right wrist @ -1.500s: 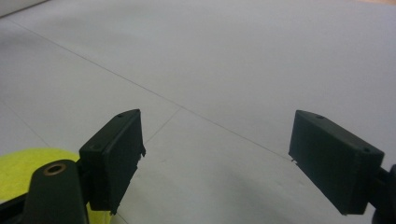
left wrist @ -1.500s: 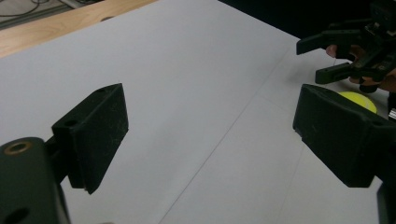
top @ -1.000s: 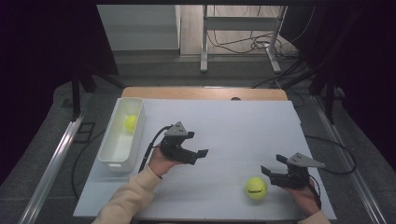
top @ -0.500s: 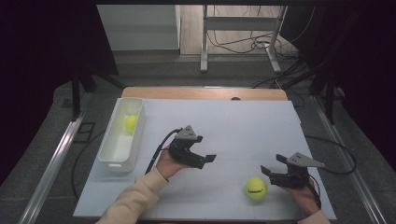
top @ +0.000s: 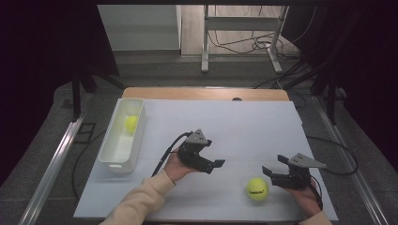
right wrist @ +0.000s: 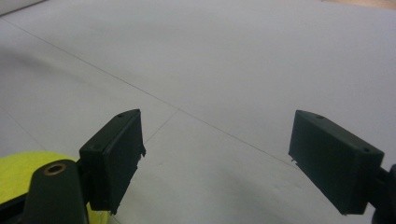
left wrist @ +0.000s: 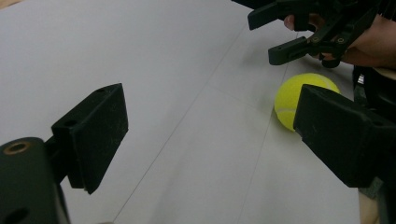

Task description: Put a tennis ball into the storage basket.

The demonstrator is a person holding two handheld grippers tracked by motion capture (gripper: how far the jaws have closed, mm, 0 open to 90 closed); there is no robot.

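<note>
A yellow tennis ball (top: 257, 188) lies on the white table sheet (top: 234, 126) near the front right. My left gripper (top: 215, 161) hovers left of it with its jaws open, pointing at the ball and empty. In the left gripper view (left wrist: 210, 121) the ball (left wrist: 295, 95) lies ahead, partly behind one jaw. My right gripper (top: 274, 166) rests just right of the ball, open and empty. In the right gripper view (right wrist: 217, 144) the ball (right wrist: 21, 172) peeks in at the lower left. A second yellow ball (top: 131, 123) lies in the white bin (top: 116, 157).
The white bin stands along the sheet's left edge. A wooden table edge (top: 202, 93) shows behind the sheet. Cables trail from both grippers. Dark floor, a metal rail (top: 51, 168) and a stand's legs surround the table.
My left gripper has moved right and slightly toward the front, closer to the ball on the sheet. The right gripper and both balls have stayed put.
</note>
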